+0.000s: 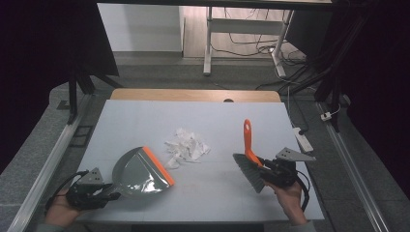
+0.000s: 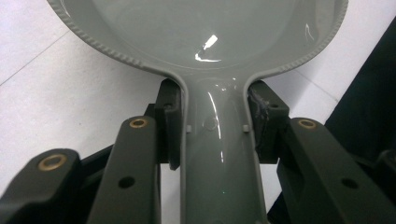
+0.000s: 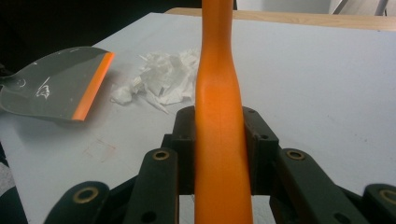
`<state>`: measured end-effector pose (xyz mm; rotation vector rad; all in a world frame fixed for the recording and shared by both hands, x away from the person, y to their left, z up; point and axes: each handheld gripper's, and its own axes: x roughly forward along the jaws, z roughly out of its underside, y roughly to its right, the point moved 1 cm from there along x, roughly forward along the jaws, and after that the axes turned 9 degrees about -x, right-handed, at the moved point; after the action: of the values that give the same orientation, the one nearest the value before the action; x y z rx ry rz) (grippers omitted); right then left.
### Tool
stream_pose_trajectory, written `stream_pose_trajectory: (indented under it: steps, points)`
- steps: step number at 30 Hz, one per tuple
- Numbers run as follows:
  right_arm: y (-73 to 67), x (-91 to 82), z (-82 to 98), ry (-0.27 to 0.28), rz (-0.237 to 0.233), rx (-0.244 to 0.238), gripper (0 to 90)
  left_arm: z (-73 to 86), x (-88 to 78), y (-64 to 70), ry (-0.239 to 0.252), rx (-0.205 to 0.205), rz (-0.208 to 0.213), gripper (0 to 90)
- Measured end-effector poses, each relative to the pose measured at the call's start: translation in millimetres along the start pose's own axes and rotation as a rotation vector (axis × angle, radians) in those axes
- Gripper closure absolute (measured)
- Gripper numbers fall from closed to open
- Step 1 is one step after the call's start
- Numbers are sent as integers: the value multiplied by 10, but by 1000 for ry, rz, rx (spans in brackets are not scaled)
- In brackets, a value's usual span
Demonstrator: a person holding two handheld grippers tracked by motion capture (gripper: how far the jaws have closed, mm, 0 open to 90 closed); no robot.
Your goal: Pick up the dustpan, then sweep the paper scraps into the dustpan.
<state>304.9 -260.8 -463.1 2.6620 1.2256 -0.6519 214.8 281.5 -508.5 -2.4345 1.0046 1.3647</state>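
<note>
A grey dustpan (image 1: 141,172) with an orange lip lies on the white tabletop at the front left. Its handle (image 2: 217,154) is clamped between the jaws of my left gripper (image 1: 110,192), which is shut on it. At the front right, my right gripper (image 1: 265,170) is shut on the orange handle (image 3: 218,135) of a hand brush (image 1: 249,166); the grey bristles point toward the table's middle. A heap of torn white paper scraps (image 1: 186,147) lies between pan and brush, just beyond the pan's lip (image 3: 93,86).
The white tabletop (image 1: 212,121) ends in a wooden strip (image 1: 193,94) at the far edge. Metal rails (image 1: 355,176) run along both sides. A white power strip (image 1: 303,139) lies off the right edge. A desk frame and cables stand beyond.
</note>
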Motion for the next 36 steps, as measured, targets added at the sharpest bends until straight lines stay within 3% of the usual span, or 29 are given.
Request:
stream_pose_trajectory:
  steps: [14,26,36]
  points:
    - [-18,52,-34,-4,0,-3,702,1,31,-8,-22,6,-4,619]
    - [-22,315,-203,-5,-11,-13,702,-2,52,-13,-27,9,-1,619]
    - [1,647,-389,-9,-10,-26,703,-6,58,-9,-27,10,6,619]
